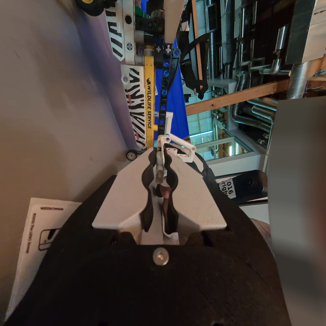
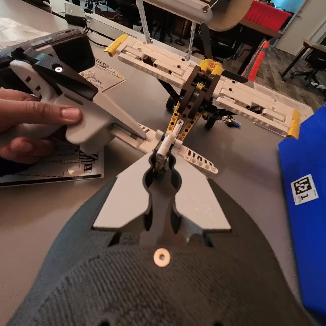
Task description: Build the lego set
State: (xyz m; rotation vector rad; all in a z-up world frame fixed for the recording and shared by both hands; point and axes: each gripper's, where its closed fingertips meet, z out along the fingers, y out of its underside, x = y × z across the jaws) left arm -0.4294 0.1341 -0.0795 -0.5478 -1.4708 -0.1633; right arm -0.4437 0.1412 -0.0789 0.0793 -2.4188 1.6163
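A lego plane (image 2: 158, 63) with white wings, yellow wingtips and a black and yellow body stands on the grey table (image 2: 53, 202). In the left wrist view it lies sideways, with zebra-striped panels and a yellow beam (image 1: 149, 98). My left gripper (image 1: 159, 158) is shut on a thin white piece at the plane's tail. In the right wrist view it reaches in from the left (image 2: 139, 132), onto the white tailplane. My right gripper (image 2: 161, 158) is shut on a white tail piece just beside it. Its black body shows in the left wrist view (image 1: 243, 187).
A person's hand (image 2: 44, 114) holds the left gripper. An instruction booklet (image 2: 58, 164) lies under it, and another sheet (image 2: 105, 77) lies farther back. A blue bin (image 2: 303, 176) with a tag stands at the right. Small loose pieces (image 2: 231, 121) lie under the right wing.
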